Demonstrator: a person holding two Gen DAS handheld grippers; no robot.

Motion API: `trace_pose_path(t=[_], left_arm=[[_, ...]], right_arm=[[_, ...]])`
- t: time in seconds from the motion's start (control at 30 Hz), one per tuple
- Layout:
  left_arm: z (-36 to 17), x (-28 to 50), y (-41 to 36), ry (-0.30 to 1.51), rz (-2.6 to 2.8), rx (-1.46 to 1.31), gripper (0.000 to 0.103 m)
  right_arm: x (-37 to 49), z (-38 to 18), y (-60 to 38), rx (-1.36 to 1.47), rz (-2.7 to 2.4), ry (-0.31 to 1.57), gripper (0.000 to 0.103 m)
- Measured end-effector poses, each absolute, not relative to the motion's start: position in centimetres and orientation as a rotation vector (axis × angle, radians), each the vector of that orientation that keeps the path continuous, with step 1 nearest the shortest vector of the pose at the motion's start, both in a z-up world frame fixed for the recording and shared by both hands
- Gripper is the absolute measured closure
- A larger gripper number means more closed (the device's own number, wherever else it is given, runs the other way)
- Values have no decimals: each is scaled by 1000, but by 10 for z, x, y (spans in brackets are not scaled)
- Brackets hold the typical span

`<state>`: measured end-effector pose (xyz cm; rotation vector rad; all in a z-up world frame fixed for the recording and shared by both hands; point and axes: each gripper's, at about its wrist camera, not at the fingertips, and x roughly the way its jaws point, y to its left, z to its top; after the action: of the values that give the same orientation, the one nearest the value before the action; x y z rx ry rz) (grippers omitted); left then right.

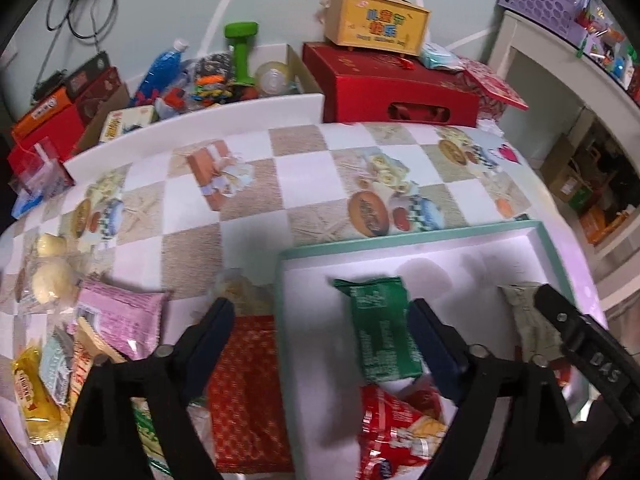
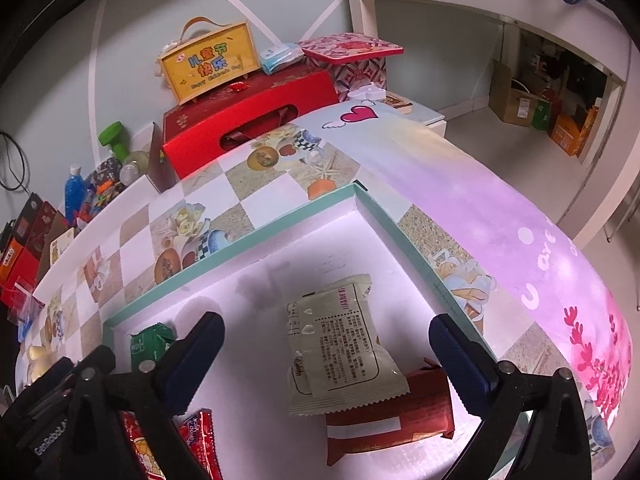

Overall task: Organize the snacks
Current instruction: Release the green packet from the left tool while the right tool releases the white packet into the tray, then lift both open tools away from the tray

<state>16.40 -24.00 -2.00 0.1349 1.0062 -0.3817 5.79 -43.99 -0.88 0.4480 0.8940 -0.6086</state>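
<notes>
In the shallow white tray (image 2: pixel 280 216) with the mint-green rim, on the checkered counter (image 1: pixel 248 184), lie the sorted snacks. The green packet (image 1: pixel 380 332) lies flat with its long axis running near to far, tilted slightly left at the far end; its print is too blurred to read. The left hand-held gripper (image 1: pixel 324 320) hangs over it with jaws spread wide, gripping nothing; the right finger sits just beside the packet, the left finger outside the tray over a red patterned packet (image 1: pixel 244 396). The right hand-held gripper (image 2: pixel 328 340) is likewise wide open and empty, straddling the cream packet (image 2: pixel 340 344), which lies back-side up, long axis near to far, leaning left at its far end. Its boxed text is too small to read. It overlaps a dark red packet (image 2: pixel 384 420) nearer the camera.

Only the left view shows the loose snacks outside the tray: a pink packet (image 1: pixel 120 316) and a yellow one (image 1: pixel 32 396). The right view reads the yellow gift box (image 2: pixel 208 64) best: "儿童节快乐".
</notes>
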Motion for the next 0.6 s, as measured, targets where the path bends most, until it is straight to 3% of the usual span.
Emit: trace_pose_path(t=[0.03, 0.6], left_arm=[[-20, 164, -239, 997, -372, 137, 0], [-17, 160, -222, 975, -369, 94, 0]], right_arm=[[58, -9, -439, 437, -612, 893, 0], [57, -8, -432, 475, -628, 951, 0]])
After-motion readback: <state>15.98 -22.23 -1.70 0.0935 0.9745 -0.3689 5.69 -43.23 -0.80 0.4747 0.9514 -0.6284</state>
